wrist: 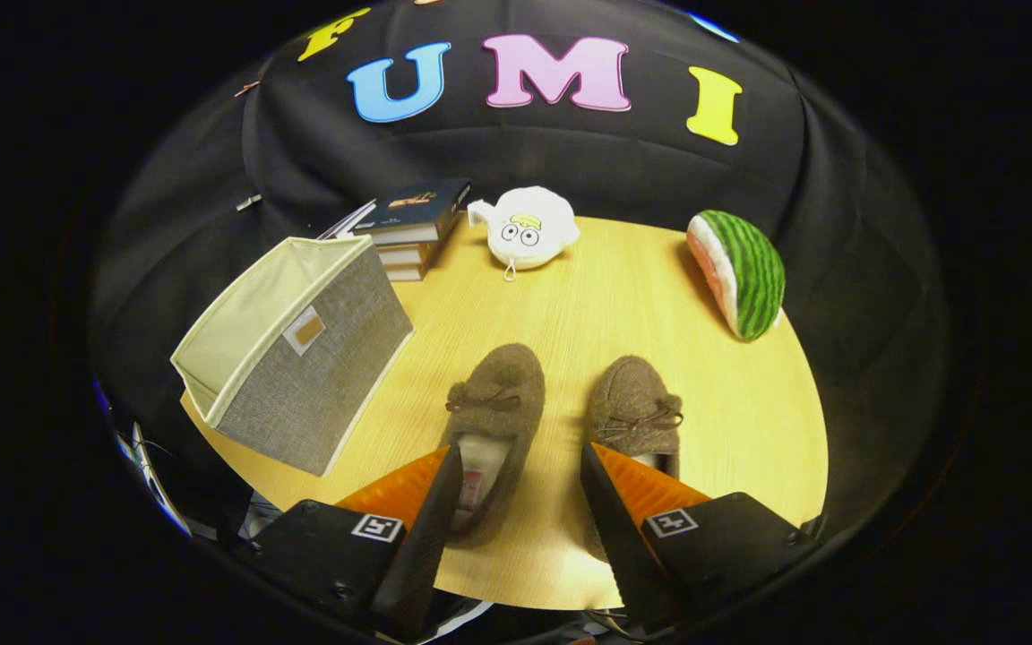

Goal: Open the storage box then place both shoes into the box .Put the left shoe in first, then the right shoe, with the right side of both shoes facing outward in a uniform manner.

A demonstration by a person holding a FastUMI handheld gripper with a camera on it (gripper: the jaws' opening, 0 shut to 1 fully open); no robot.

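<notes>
Two brown fuzzy slippers with small bows stand side by side on the round wooden table [731, 421], toes pointing away from me. The left shoe [494, 408] lies just ahead of my left finger, its heel partly behind that fingertip. The right shoe [634, 414] lies ahead of my right finger, its heel hidden behind it. My gripper [520, 457] is open, with bare table between its fingers. The grey fabric storage box [301, 358] stands to the left of the shoes, tilted, its cream lid [256, 305] shut on top.
A stack of books [410, 228] lies beyond the box at the table's far edge. A white plush toy [527, 228] sits beside the books. A watermelon-slice plush [740, 269] stands at the far right. The table edge curves close beneath my fingers.
</notes>
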